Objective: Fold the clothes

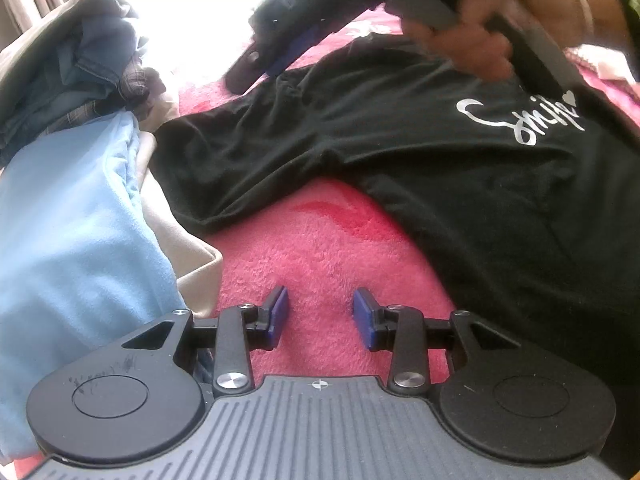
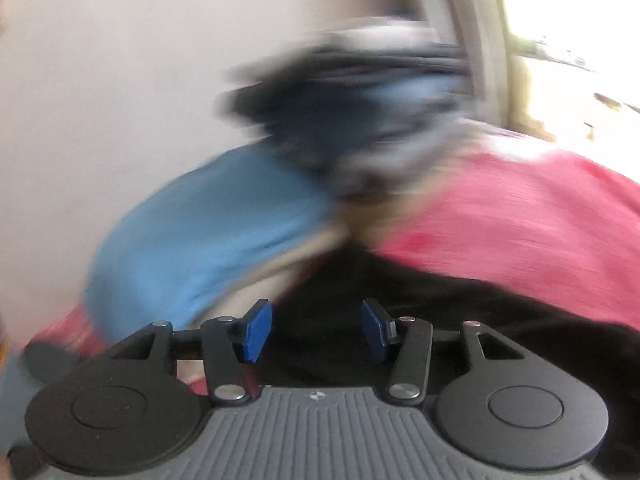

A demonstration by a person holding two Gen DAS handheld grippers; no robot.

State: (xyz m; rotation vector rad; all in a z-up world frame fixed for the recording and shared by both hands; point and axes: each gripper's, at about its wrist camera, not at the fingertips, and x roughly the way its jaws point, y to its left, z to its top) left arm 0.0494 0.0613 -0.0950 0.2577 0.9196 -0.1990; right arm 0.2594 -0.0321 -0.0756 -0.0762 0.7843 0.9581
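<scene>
A black T-shirt with a silver "Smile" print lies spread on a pink fleece blanket. One sleeve reaches left toward the clothes pile. My left gripper hovers open over bare blanket just in front of the shirt, nothing between its blue pads. My right gripper, held by a hand, is above the shirt's far edge. In the blurred right wrist view the right gripper stands open over the black shirt, with no cloth pinched between its pads.
To the left lies a light blue garment over beige cloth. Behind it is a heap of dark and checked clothes. In the right wrist view a bright window is at the far right and a plain wall fills the left.
</scene>
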